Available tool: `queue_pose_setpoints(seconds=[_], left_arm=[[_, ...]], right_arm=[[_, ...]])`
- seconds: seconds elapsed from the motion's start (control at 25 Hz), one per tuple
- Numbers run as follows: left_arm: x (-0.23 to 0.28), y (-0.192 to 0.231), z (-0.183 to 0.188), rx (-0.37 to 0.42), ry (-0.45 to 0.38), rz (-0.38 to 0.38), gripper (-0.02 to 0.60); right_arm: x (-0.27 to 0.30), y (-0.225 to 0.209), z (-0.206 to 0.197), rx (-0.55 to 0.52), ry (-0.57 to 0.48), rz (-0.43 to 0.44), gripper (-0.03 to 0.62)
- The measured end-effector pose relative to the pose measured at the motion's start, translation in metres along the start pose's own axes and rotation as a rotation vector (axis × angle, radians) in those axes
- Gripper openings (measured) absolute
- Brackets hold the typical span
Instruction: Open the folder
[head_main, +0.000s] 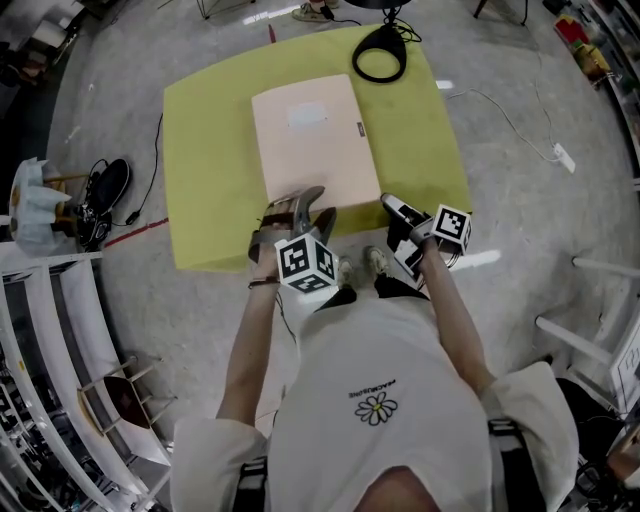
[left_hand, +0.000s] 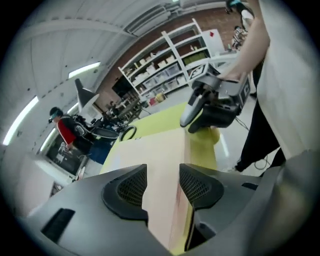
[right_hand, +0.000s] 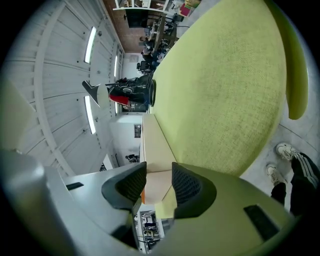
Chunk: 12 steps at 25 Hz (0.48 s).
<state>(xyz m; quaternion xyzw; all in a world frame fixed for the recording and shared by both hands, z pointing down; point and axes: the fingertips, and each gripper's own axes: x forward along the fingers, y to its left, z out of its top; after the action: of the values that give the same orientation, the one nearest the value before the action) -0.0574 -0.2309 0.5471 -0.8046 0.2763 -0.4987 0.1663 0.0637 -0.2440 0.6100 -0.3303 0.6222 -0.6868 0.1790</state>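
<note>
A beige folder (head_main: 310, 135) lies shut and flat on the yellow-green table (head_main: 210, 150). My left gripper (head_main: 318, 203) hovers over the folder's near edge with its jaws apart; in the left gripper view (left_hand: 163, 182) the folder's cover (left_hand: 150, 155) shows through the gap and the pads do not touch it. My right gripper (head_main: 390, 205) sits at the folder's near right corner, almost level. In the right gripper view (right_hand: 159, 182) the folder's corner (right_hand: 152, 150) lies between the jaws, which stand apart. The right gripper (left_hand: 210, 105) also appears in the left gripper view.
A black cable loop (head_main: 380, 55) rests on the table's far edge. On the floor are black shoes (head_main: 105, 195) at left and a white cable with a plug strip (head_main: 560, 155) at right. Shelving stands at the lower left. A person in red (left_hand: 65, 132) sits far off.
</note>
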Motion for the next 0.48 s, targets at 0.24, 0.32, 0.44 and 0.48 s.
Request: queue_pose_setpoints(seconds=[0.24,0.32,0.44,0.48], left_arm=[[0.0126,-0.0113,-0.0089,0.047,0.045,-0.002,0.209],[0.0118,-0.0112,-0.0072,0.075,0.047,0.015,0.209],[0.0074,-0.0103,-0.0046,0.112,0.041,0.031,0.206],[0.0057,-0.0090,-0.0037,0.118,0.035,0.036,0.204]], right_arm=[[-0.0001,0.0015,0.0018,-0.041,0.007,-0.009,0.146],[0.0000,0.0019,0.0019,-0.054,0.012,-0.011,0.141],[0.0001,0.0043,0.0002,-0.047,0.017,-0.014,0.140],[0.0001,0.0040,0.0002,-0.049,0.019,-0.017,0.140]])
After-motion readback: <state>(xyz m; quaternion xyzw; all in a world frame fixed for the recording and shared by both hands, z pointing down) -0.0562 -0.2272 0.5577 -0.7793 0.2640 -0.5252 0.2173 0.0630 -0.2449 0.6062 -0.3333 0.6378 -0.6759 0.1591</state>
